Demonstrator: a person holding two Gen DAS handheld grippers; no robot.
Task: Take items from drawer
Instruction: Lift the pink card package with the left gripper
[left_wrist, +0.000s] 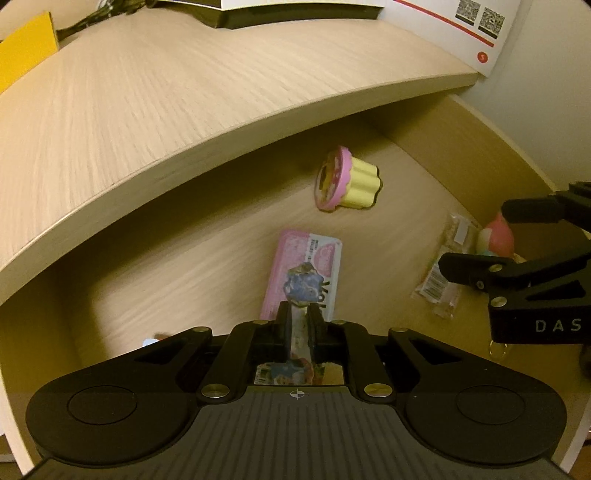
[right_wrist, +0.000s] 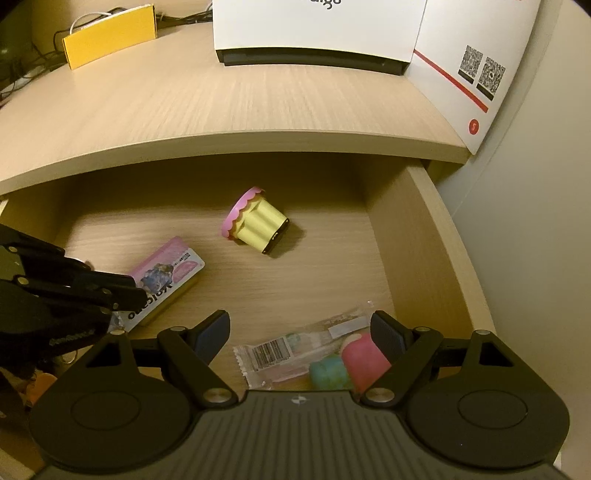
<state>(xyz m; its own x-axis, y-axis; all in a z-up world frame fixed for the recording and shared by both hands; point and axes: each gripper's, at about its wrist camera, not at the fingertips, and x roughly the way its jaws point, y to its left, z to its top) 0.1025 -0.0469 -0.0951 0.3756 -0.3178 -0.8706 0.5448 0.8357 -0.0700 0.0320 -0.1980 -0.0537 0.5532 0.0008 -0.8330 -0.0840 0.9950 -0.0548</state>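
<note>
1. Drawer (right_wrist: 436, 236) stands open under the desk (right_wrist: 221, 107), holding a yellow cup with a pink lid (right_wrist: 255, 223) tipped on its side.
2. My left tongs (left_wrist: 299, 314) are clenched on a thin printed packet (left_wrist: 301, 286), just above a pink box (right_wrist: 173, 273) (labelled "Volcano").
3. My right tongs (right_wrist: 299, 332) gape wide over a clear wrapper (right_wrist: 291, 350) and a pink and teal toy (right_wrist: 351, 363) at the drawer's front right.

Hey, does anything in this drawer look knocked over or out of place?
Yes: the yellow cupcake toy with the pink frilled top lies tipped on its side mid-drawer, dark base pointing right. The pink box sits skewed, one end held in the left gripper.
</note>
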